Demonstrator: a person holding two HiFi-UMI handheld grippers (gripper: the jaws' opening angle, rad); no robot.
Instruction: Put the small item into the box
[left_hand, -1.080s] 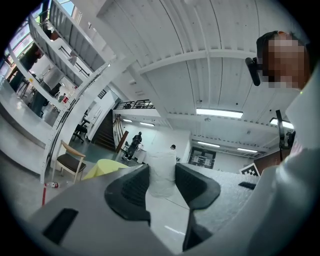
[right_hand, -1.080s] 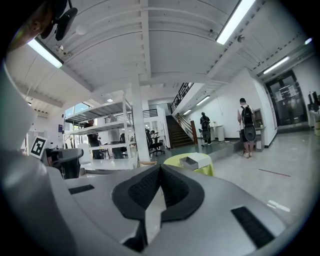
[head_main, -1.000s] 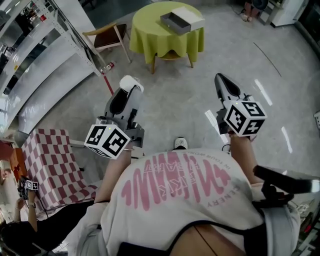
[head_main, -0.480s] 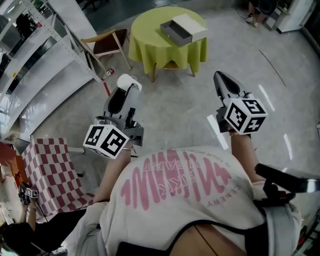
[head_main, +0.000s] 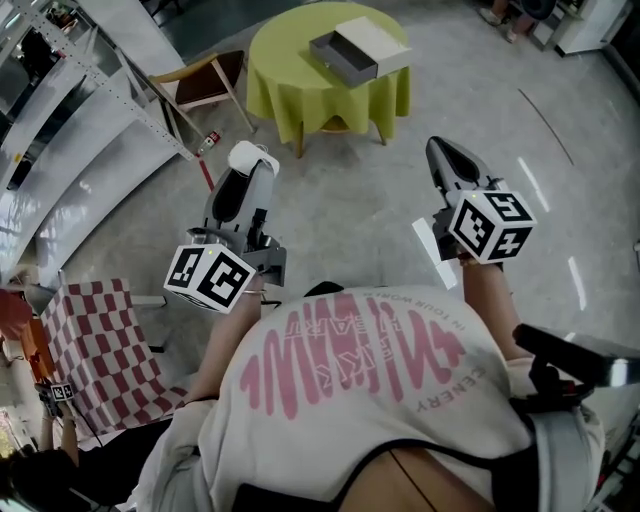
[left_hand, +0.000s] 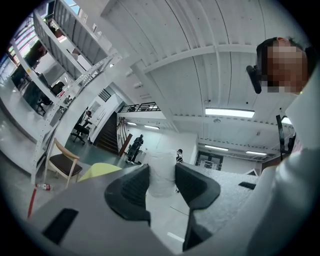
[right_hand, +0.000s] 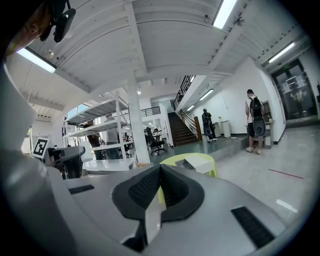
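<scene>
- Small item (left_hand: 161, 176): white, roll-shaped with a rounded end and a matte, slightly crinkled surface; it sits upright between the ribbed black pads of the left gripper (head_main: 248, 172), which is clamped on it with jaws standing wide
- Item is carried in the air over the floor, well apart from the box (head_main: 358, 52)
- Change over the last second: the left gripper and item have drifted slightly up and left in the head view, and the table (head_main: 300, 95) has shifted left and a little down. The shoe seen below the grippers has gone and a dark shape shows at the shirt's edge. Reads as the person walking towards the table
- Judgement: transport step under way, grip unchanged, placing not yet begun
- Box: shallow grey tray, open, with a white flat lid or sleeve lying against its far side; hard straight edges
- Table: round, draped in a yellow-green cloth hanging in soft folds
- Right gripper (head_main: 447, 160): jaws together, nothing between them, held level beside the left
- Surroundings: glossy pale stone floor (head_main: 360, 210), wooden chair (head_main: 205, 78) beside the table, red-and-white checked cloth (head_main: 95, 335) at left
</scene>
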